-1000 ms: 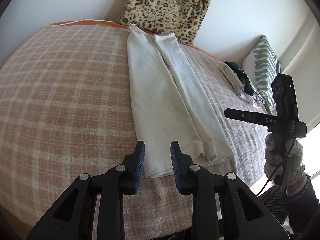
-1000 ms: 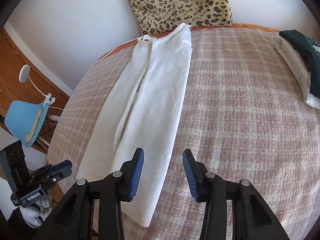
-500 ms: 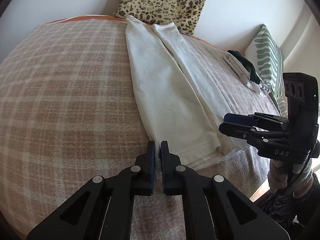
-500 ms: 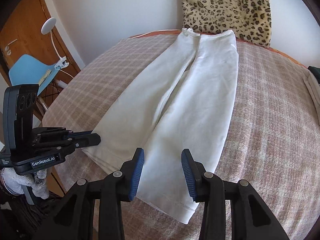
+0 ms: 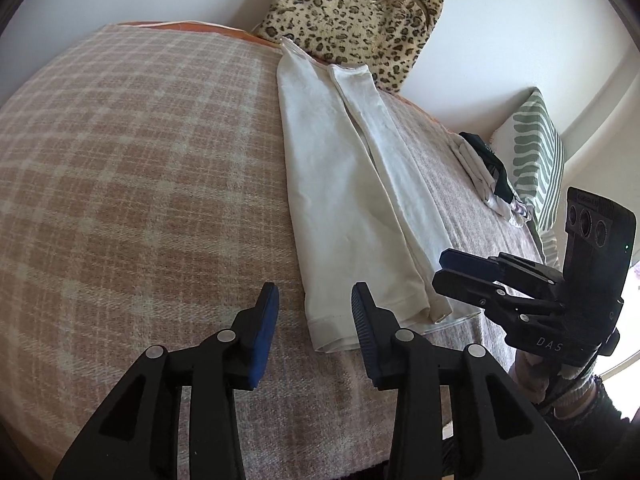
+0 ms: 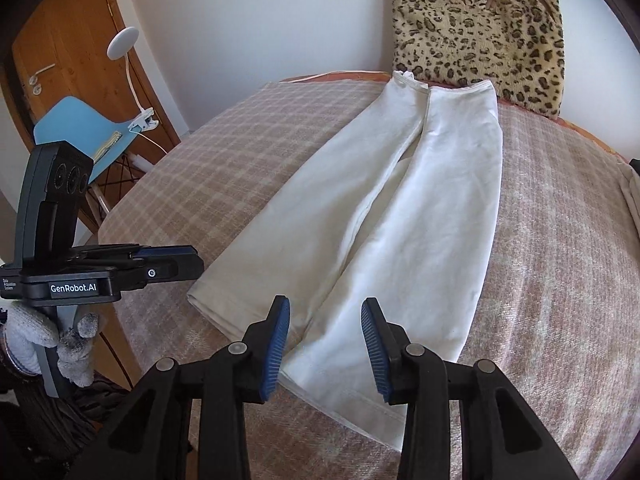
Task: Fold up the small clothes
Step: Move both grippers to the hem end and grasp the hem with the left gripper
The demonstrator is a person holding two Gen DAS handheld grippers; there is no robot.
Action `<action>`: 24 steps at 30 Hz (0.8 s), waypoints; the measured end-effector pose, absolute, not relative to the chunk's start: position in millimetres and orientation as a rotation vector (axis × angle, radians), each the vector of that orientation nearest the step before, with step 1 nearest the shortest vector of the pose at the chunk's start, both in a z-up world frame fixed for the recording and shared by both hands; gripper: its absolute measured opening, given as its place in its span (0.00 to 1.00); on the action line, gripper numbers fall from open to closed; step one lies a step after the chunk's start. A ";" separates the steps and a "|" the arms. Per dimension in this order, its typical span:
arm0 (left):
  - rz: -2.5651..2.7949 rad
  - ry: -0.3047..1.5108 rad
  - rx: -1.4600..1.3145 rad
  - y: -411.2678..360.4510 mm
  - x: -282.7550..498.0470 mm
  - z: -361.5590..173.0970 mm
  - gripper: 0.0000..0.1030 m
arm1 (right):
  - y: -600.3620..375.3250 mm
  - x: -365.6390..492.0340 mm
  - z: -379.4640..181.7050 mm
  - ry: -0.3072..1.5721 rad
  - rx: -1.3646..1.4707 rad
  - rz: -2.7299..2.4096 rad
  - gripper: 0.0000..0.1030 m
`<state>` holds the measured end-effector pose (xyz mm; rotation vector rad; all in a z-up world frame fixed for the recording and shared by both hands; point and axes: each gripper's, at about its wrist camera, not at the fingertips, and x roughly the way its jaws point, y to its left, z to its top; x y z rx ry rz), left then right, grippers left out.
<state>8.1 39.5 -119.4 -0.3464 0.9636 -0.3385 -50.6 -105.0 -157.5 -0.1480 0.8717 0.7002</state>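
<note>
White trousers (image 5: 344,200) lie flat and lengthwise on the plaid blanket (image 5: 140,180), waist at the far end and hems near me. My left gripper (image 5: 314,304) hovers just above the left hem corner. Its jaws are opening and no cloth is pinched between them. In the right wrist view the trousers (image 6: 420,220) spread out ahead. My right gripper (image 6: 324,320) hangs over the nearest leg hem, its jaws closing slowly but still apart and off the cloth. Each gripper also shows in the other's view: the right gripper (image 5: 444,268) and the left gripper (image 6: 192,264).
A leopard-print cushion (image 6: 480,20) leans on the wall behind the waistband. Folded clothes (image 5: 484,172) and a green striped pillow (image 5: 536,152) sit at the bed's right. A blue chair (image 6: 76,132), clip lamp (image 6: 122,42) and wooden door (image 6: 60,52) stand left of the bed.
My left gripper shut by the hem half a second ago and now stands open again. My right gripper moved left over the trouser hem and rolled, its jaws narrowing slightly.
</note>
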 end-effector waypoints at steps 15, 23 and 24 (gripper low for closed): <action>-0.301 0.929 -0.219 41.8 4.0 -128.8 0.01 | -95.6 -52.9 -166.2 0.896 -0.187 0.761 0.35; -0.319 0.892 -0.276 47.7 -0.3 -101.7 0.20 | -111.4 -59.6 -157.5 0.934 -0.110 0.899 0.35; -0.324 0.896 -0.284 47.7 -0.3 -100.6 0.27 | -119.2 -61.1 -153.1 0.920 -0.088 0.890 0.35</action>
